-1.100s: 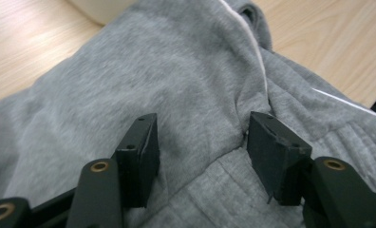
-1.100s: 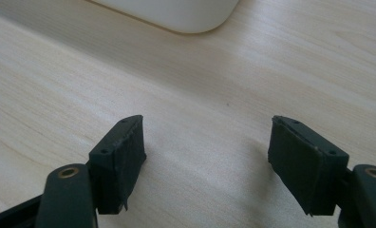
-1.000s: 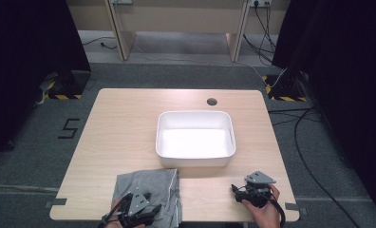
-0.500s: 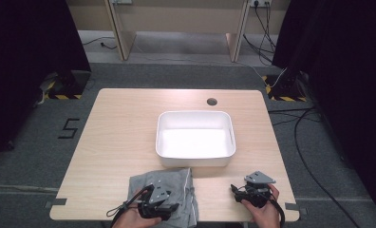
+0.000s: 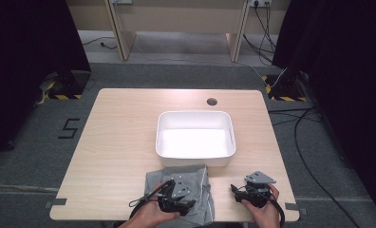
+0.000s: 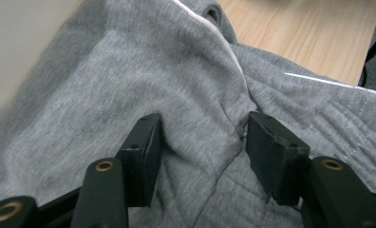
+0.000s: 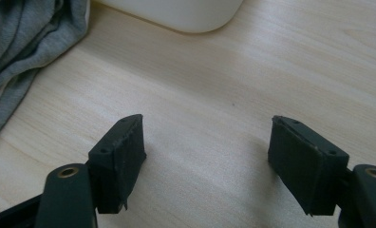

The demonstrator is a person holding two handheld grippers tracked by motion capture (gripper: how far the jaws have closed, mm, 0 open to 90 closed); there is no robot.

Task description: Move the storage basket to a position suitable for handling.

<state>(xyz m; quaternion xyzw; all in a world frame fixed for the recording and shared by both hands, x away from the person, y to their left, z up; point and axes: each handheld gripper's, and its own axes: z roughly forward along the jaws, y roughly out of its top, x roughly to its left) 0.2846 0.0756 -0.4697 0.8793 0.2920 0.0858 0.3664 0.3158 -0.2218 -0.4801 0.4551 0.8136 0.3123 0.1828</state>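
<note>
A grey garment [image 5: 183,187] lies crumpled just in front of the white tub [image 5: 195,137] on the wooden table [image 5: 119,142]. The left gripper [image 6: 200,137] presses into it, jaws spread around a raised fold. The right gripper [image 7: 207,142], beside the tub's near corner, hangs wide open over bare wood
</note>
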